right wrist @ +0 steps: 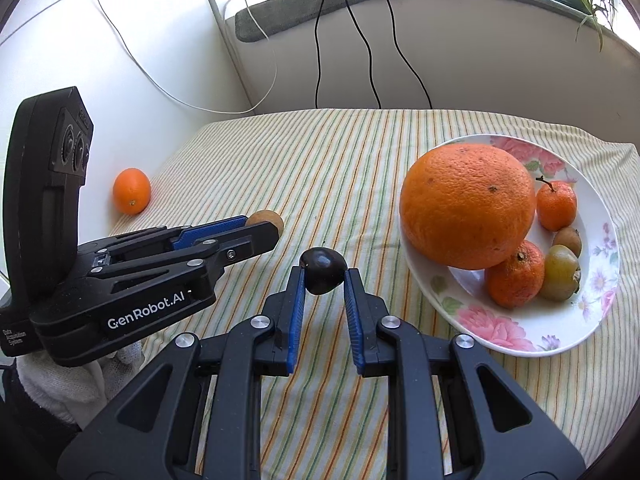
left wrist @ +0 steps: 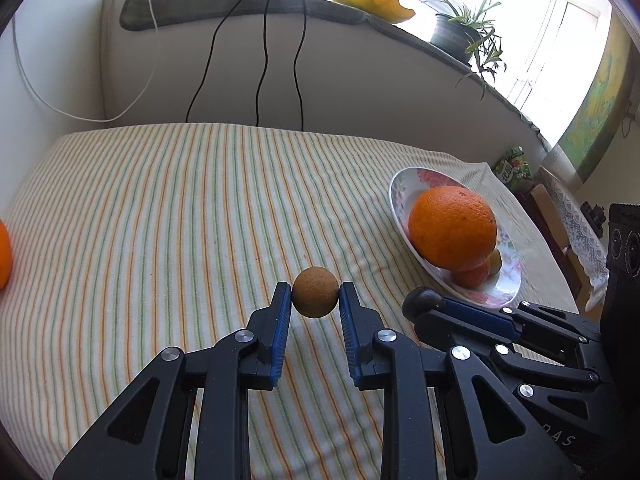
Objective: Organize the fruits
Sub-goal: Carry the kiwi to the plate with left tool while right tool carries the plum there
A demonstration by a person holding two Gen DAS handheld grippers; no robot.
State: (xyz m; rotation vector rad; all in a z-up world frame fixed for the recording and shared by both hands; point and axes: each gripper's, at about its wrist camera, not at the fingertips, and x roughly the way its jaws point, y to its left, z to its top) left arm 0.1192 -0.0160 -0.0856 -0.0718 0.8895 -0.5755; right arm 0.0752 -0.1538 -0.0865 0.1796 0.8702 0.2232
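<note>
Mid-carry: left gripper [left wrist: 316, 292] clamped on a small round brown speckled fruit [left wrist: 315, 291], right gripper [right wrist: 325, 273] clamped on a small dark glossy fruit [right wrist: 323, 270], both held above the striped cloth on the desk [left wrist: 160, 208]. Next, probably: over to the floral white plate [right wrist: 560, 332], then release into bare space. In the way: the large orange [right wrist: 467, 205] and small tangerines crowding the plate. Left behind: an oval orange fruit [right wrist: 131, 191] at the far edge.

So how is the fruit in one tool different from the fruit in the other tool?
The small brown speckled round fruit in the left tool is tan, rough-looking and ball-shaped. The small dark glossy fruit in the right tool is nearly black, smooth and a bit pointed. Both are small, pinched at the tips, and off the striped tablecloth.
</note>
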